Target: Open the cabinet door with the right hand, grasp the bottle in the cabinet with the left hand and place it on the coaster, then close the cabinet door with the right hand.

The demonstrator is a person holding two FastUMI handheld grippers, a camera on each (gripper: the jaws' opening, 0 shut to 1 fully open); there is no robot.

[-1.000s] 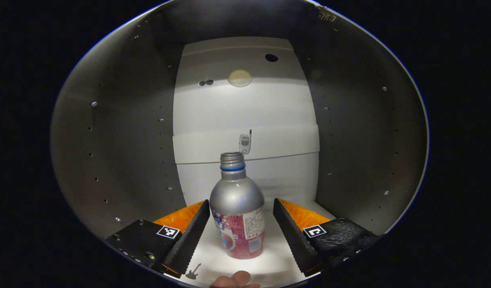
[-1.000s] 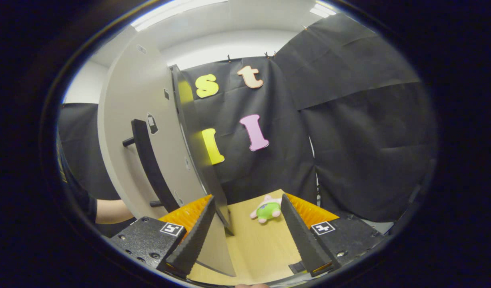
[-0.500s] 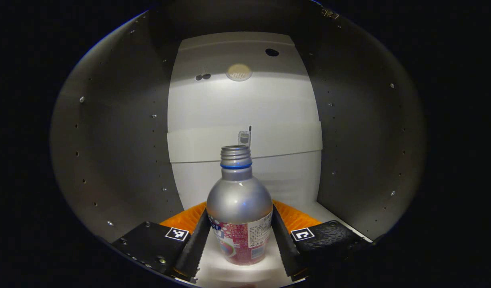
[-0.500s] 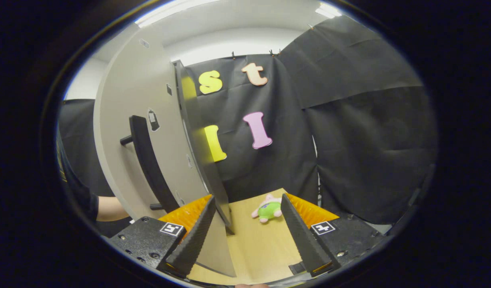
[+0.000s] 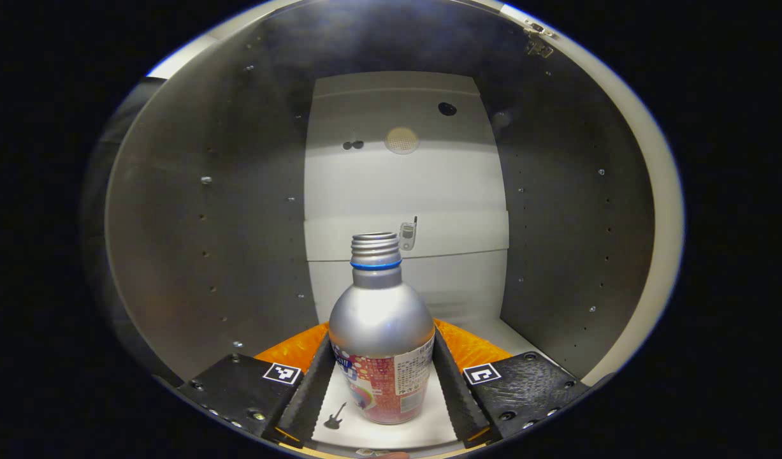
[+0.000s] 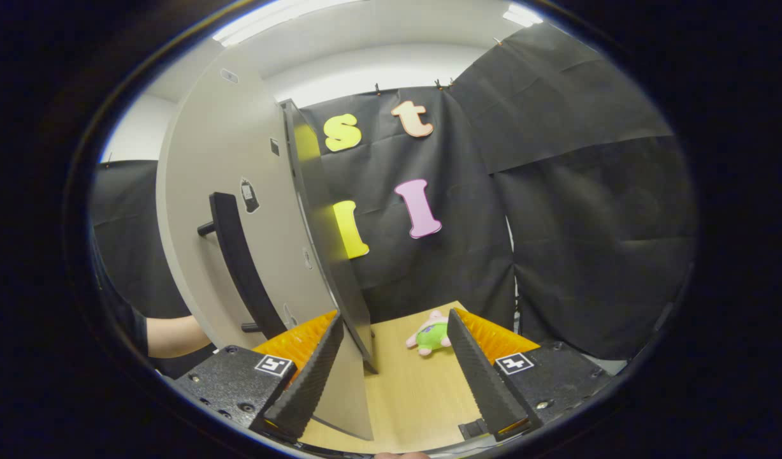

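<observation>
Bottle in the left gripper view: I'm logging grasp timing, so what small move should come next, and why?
Probably draw the bottle straight back out of the cabinet. Both fingers of the left gripper press its sides, it stands upright, and the door stands open.

Inside the cabinet (image 5: 556,210), the side walls stand well apart from the bottle (image 5: 381,338), with bare shelf floor behind it up to the back panel. Outside, the open cabinet door (image 6: 231,210) with its handle (image 6: 238,268) blocks the left; the table (image 6: 410,395) ahead holds a plush toy (image 6: 431,335) near its far edge.
</observation>
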